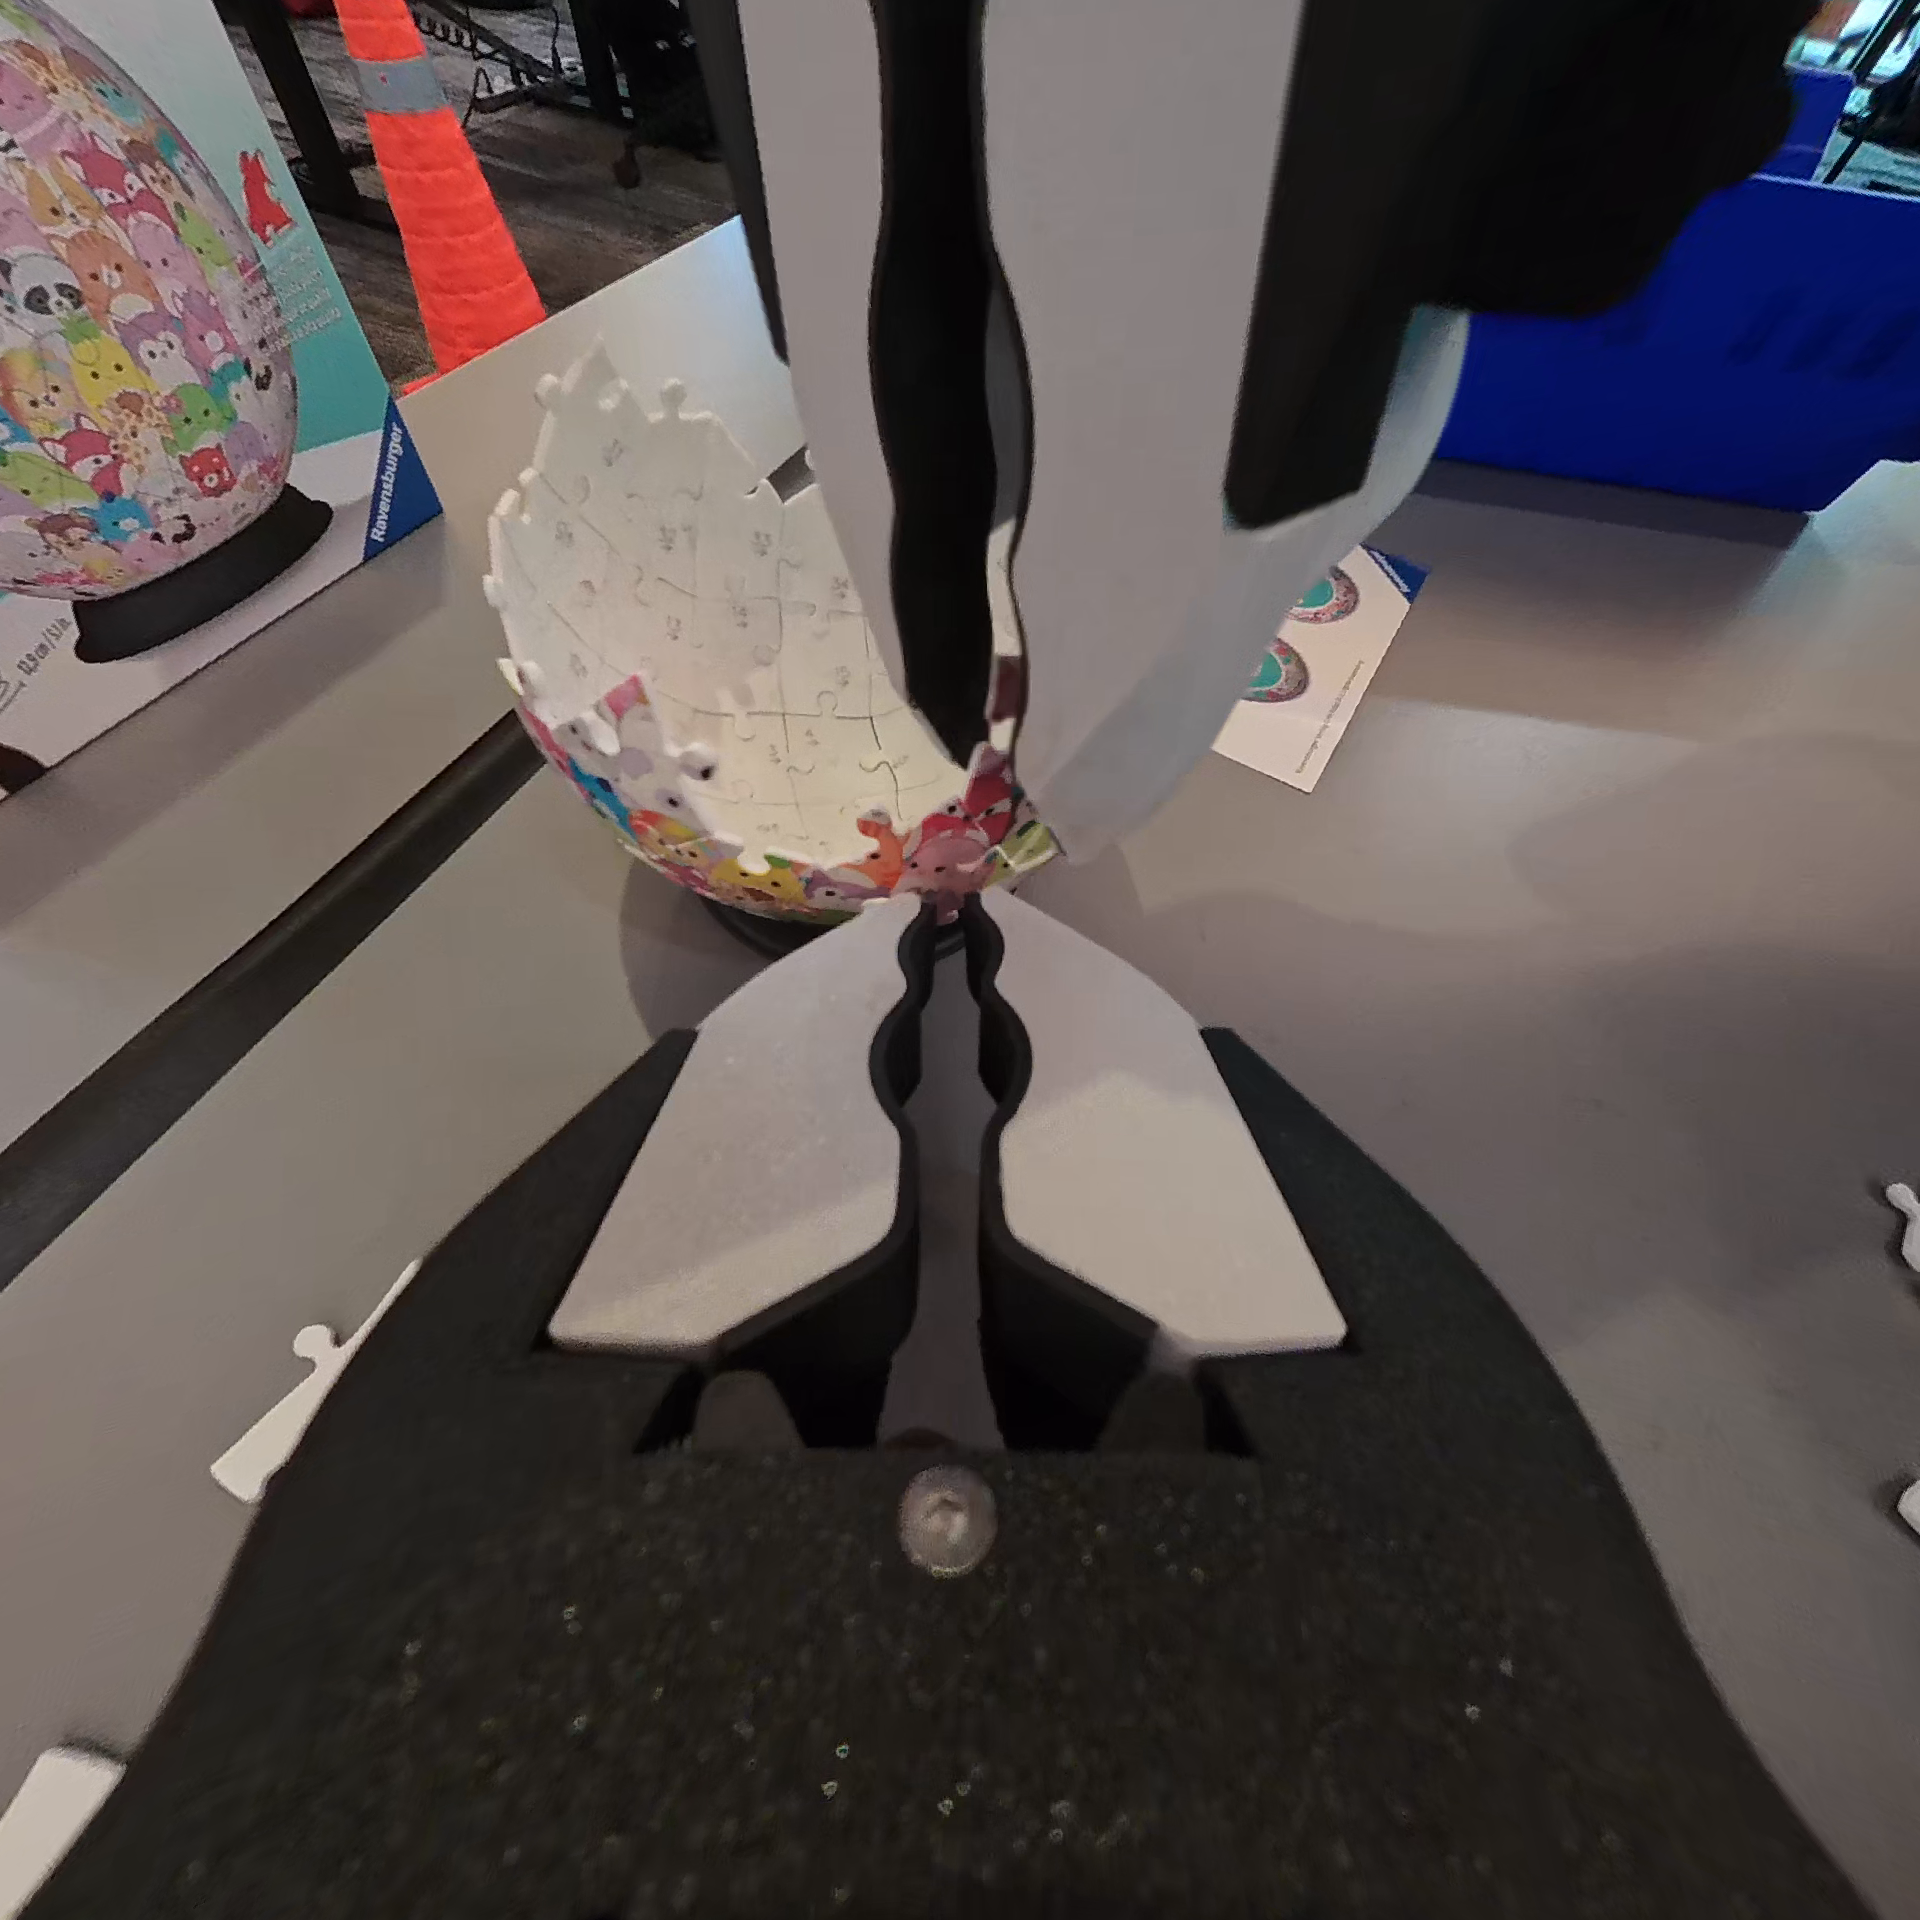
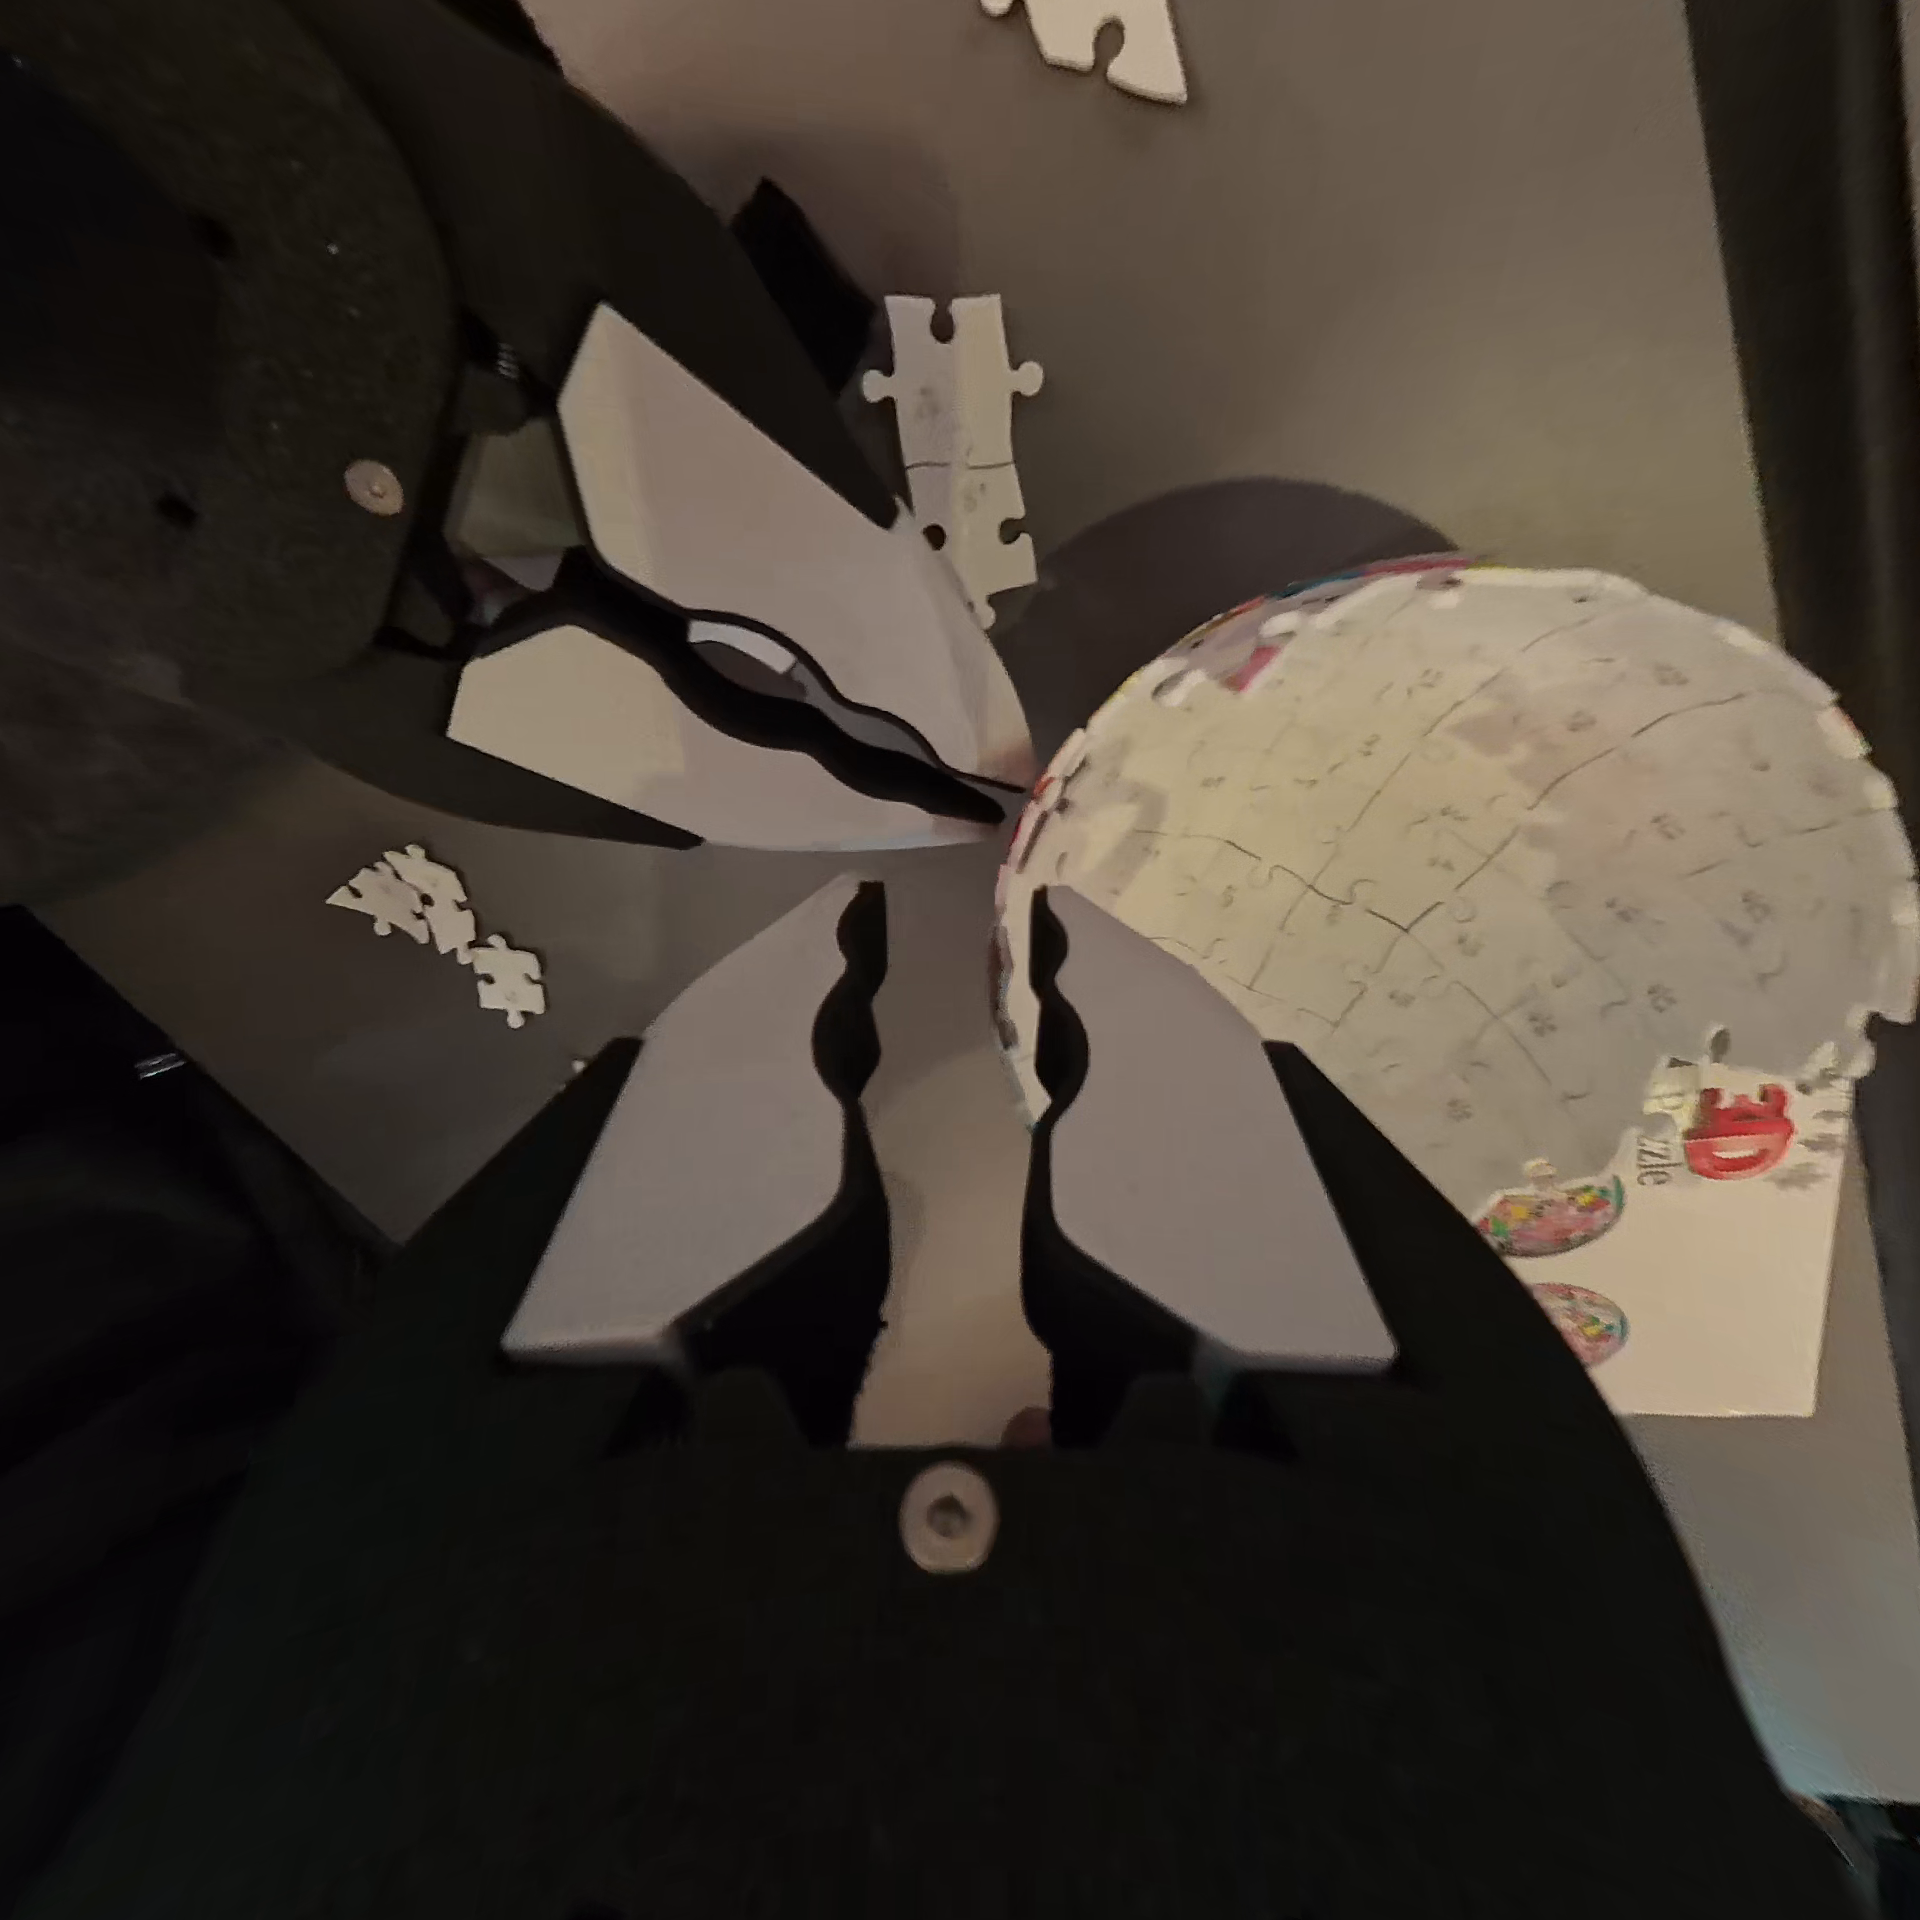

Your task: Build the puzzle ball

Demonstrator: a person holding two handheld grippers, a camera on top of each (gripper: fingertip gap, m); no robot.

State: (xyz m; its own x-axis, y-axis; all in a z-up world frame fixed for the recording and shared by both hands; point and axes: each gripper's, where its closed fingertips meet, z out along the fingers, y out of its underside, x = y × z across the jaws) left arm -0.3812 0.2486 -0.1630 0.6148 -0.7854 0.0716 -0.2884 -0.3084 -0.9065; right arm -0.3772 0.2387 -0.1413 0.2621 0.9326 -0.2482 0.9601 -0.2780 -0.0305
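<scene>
— Where's the ball [image 1: 727,665]?

— On its dark stand [image 1: 758,930] on the table [image 1: 1558,1039], about half built: an open shell, white inside, colours outside, with a jagged rim. It leans away from me in the left view.

— And your tools?

— My left gripper [image 1: 943,920] has its jaws together on the near rim; I judge it is pinching the wall there to steady the shell. My right gripper [image 2: 956,894] has its jaws apart and straddles the same stretch of rim from above, one finger inside the shell and one outside. I see no loose piece between them.

— So what's the step?

— I think it is pressing that rim seam home, or getting ready to. To do it well I'd hold the left pinch firm but light, since these thin curved pieces pop apart if squeezed askew. I'd bring the right jaws together square across the wall, right beside the left tips, so the push lands on the joint and not on a free tab.

— Risks?

— Tipping the shell off the stand, or springing neighbouring pieces loose. The spare pieces [image 2: 436,914] lie face down on the table, near enough for the next pick.
</scene>
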